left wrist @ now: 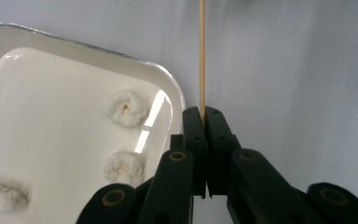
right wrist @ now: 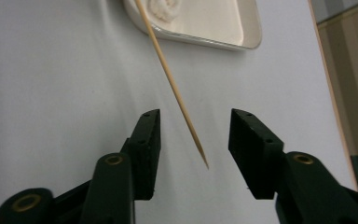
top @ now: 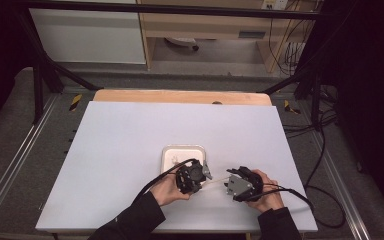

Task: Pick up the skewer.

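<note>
Now the left gripper (left wrist: 204, 116) has its jaws pinching the thin wooden skewer (left wrist: 202, 56) beside the white rectangular tray (left wrist: 168, 79) of puffy white rings (left wrist: 127, 108); the right gripper (right wrist: 193, 133) stands with jaws spread around its pointed tip, untouched. Held at one end, the skewer could pivot or slip.

Thin wooden skewer (left wrist: 202, 56): pale, straight, pointed at one end. One end is pinched between the closed jaws of the left tool (left wrist: 204, 116); the pointed end hangs free between the right tool's (right wrist: 193, 133) parted jaws, above the desk.
</note>
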The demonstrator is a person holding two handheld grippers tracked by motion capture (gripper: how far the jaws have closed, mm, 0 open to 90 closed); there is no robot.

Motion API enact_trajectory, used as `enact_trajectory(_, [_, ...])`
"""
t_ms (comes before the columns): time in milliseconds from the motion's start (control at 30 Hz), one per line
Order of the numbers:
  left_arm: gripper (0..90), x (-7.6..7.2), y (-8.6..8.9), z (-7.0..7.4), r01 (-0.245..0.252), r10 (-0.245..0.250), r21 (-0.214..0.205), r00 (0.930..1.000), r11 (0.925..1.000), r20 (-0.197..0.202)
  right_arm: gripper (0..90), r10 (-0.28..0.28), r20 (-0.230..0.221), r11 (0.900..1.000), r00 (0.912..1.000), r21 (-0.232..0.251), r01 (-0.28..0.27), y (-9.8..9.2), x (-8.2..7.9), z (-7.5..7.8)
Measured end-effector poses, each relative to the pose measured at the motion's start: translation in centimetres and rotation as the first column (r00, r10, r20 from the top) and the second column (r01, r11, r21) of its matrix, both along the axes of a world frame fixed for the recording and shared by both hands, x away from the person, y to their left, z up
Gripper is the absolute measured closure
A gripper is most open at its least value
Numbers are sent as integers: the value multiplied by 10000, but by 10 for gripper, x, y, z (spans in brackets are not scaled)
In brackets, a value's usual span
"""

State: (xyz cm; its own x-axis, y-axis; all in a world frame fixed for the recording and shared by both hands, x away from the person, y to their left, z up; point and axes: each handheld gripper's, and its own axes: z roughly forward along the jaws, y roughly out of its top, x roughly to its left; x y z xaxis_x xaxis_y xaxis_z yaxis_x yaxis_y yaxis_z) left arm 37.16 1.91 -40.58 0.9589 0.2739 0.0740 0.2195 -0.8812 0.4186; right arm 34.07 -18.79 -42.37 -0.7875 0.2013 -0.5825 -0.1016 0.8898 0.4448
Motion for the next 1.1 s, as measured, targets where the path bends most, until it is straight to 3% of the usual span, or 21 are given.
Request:
enact_trajectory(33, [888, 0, 6, 1, -57, 57, -105, 10000, 9999, 41, 458, -435, -331, 9970, 9985, 623, 455, -3, 2, 2])
enact_trajectory(167, [888, -1, 19, 3, -286, 288, -378, 9996, 9989, 47, 356, -1236, -927, 9763, 9880, 1670, 1378, -11, 4, 3])
enact_trajectory(200, [888, -1, 19, 3, -286, 288, -378, 9996, 9989, 47, 356, -1236, -927, 9763, 9880, 1670, 1378, -11, 4, 3])
enact_trajectory(267, [888, 0, 25, 2, -380, 383, -586, 9993, 9976, 42, 271, -1873, -1497, 9489, 9708, 2279, 2182, -17, 6, 1])
enact_trajectory(367, [887, 1, 39, 3, -628, 630, -918, 9980, 9938, -12, 221, -2401, -2104, 9214, 9477, 2581, 2907, -21, 9, -1])
enact_trajectory(433, [888, 0, 46, 4, -823, 834, -1007, 9965, 9915, 70, 171, -2681, -2605, 8945, 9275, 2903, 3401, -23, 9, -2])
enact_trajectory(533, [887, 0, 54, 5, -1023, 1036, -1255, 9946, 9868, 38, 130, -2943, -3230, 8650, 8995, 3103, 3944, -27, 11, -4])
enact_trajectory(567, [888, 0, 62, 5, -1208, 1235, -1523, 9923, 9809, 86, 118, -2995, -3466, 8540, 8889, 3181, 4117, -28, 11, -4])
enact_trajectory(600, [887, 0, 62, 5, -1208, 1235, -1523, 9923, 9809, 86, 104, -3073, -3683, 8417, 8774, 3249, 4312, -28, 12, -4])
enact_trajectory(667, [887, -1, 72, 7, -1525, 1566, -1959, 9877, 9687, 51, 81, -3145, -4031, 8246, 8594, 3325, 4577, -29, 13, -4])
enact_trajectory(733, [888, -2, 76, 8, -1614, 1659, -2121, 9861, 9638, 35, 68, -3141, -4276, 8119, 8476, 3418, 4733, -29, 14, -4])
enact_trajectory(767, [888, -4, 82, 10, -1735, 1796, -2438, 9837, 9542, 26, 58, -3164, -4354, 8067, 8428, 3439, 4805, -29, 14, -3])
enact_trajectory(800, [887, -4, 82, 10, -1735, 1796, -2438, 9837, 9542, 26, 52, -3167, -4450, 8005, 8376, 3483, 4877, -29, 14, -3])
enact_trajectory(833, [888, -6, 89, 12, -1857, 1953, -2731, 9807, 9439, 82, 44, -3139, -4567, 7962, 8324, 3510, 4929, -28, 14, -3])
enact_trajectory(867, [887, -6, 89, 12, -1857, 1953, -2731, 9807, 9439, 82, 42, -3076, -4721, 7916, 8261, 3548, 4975, -28, 14, -3])
enact_trajectory(900, [888, -7, 95, 14, -1984, 2136, -2994, 9767, 9333, 186, 43, -3002, -4802, 7883, 8242, 3616, 4979, -27, 15, -3])
enact_trajectory(933, [888, -7, 95, 14, -1984, 2136, -2994, 9767, 9333, 186, 43, -3008, -4825, 7848, 8226, 3648, 5010, -26, 15, -3])
enact_trajectory(967, [887, -7, 101, 15, -2118, 2291, -3208, 9733, 9232, 167, 38, -3028, -4829, 7829, 8216, 3656, 5034, -25, 14, -3])
enact_trajectory(1000, [888, -7, 101, 15, -2118, 2291, -3208, 9733, 9232, 167, 30, -3019, -4905, 7804, 8175, 3654, 5074, -23, 14, -2])
enact_trajectory(1033, [888, -8, 107, 14, -2252, 2445, -3324, 9695, 9159, 170, 24, -2987, -4981, 7767, 8140, 3688, 5106, -22, 14, -1])
enact_trajectory(1100, [887, -8, 114, 11, -2356, 2577, -3378, 9660, 9113, 214, 19, -2974, -5038, 7686, 8110, 3776, 5165, -19, 15, 1])
